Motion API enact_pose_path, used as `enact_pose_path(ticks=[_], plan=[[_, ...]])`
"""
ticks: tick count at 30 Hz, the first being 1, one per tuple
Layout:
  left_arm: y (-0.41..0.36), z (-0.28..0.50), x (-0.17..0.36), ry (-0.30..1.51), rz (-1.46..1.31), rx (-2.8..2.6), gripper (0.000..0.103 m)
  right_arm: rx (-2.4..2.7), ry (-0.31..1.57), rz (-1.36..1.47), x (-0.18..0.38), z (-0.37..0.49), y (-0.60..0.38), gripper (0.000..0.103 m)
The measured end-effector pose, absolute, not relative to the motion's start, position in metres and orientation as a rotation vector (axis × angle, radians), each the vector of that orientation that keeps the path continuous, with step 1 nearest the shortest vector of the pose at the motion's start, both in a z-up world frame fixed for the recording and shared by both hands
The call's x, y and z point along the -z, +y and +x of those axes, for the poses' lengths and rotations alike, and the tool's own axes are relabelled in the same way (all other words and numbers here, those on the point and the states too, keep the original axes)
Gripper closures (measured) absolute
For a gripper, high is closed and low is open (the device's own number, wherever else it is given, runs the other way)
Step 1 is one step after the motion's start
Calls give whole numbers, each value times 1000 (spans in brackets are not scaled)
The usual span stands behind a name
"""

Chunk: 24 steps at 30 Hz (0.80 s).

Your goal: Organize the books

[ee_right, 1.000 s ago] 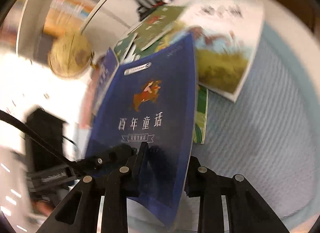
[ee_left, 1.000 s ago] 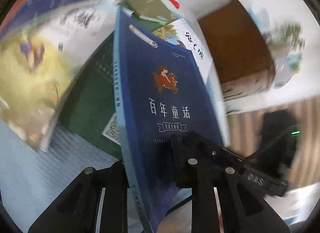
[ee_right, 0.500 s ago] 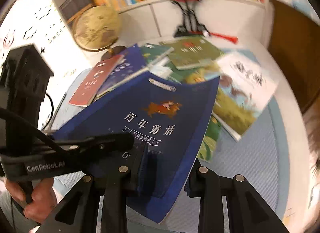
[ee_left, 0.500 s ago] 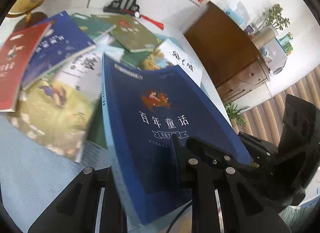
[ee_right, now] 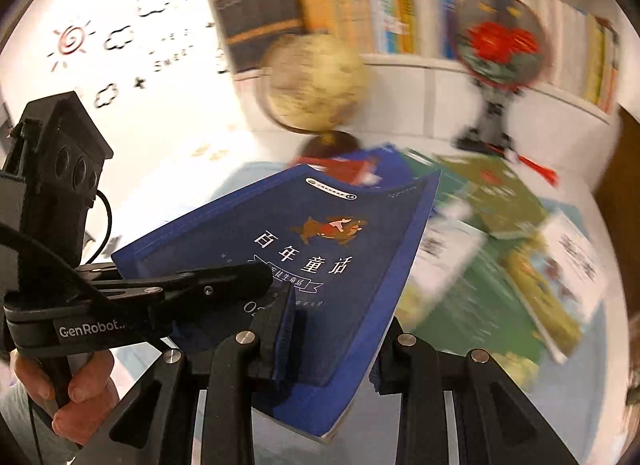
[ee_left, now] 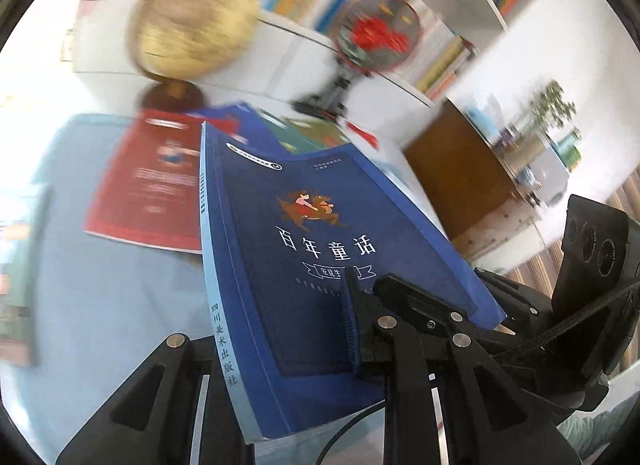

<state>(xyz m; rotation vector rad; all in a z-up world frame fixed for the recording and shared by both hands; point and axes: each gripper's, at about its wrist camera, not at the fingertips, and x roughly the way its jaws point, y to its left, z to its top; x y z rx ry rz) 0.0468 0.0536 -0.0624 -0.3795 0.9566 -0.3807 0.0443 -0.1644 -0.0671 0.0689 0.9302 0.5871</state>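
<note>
A dark blue book (ee_left: 304, 265) with white Chinese title and a rider picture is held in the air by both grippers. My left gripper (ee_left: 280, 329) is shut on its lower edge near the spine. My right gripper (ee_right: 332, 329) is shut on the same blue book (ee_right: 320, 249) at its bottom edge; the left gripper also shows in the right wrist view (ee_right: 168, 297), clamped on the book's left side. Below lie a red book (ee_left: 156, 181) and several other books (ee_right: 500, 265) spread on a light blue mat (ee_left: 100, 305).
A globe (ee_right: 316, 85) and a round red-flower fan on a black stand (ee_right: 500, 49) stand at the back of the table. Behind them is a white shelf of books (ee_right: 380, 13). A brown cabinet (ee_left: 456, 173) stands to the right.
Both grippers have lifted and tilted the blue book upward; the views now face the globe, fan and shelf instead of looking down on the spread books.
</note>
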Motion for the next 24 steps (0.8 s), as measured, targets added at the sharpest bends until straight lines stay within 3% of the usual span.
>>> enact_pose_path(ticks=[13, 24], plan=[[265, 15, 78, 941, -416, 172, 84, -776, 923, 58, 66, 41, 80, 73], [331, 27, 141, 1036, -490, 172, 83, -749, 1054, 54, 117, 52, 164, 73]])
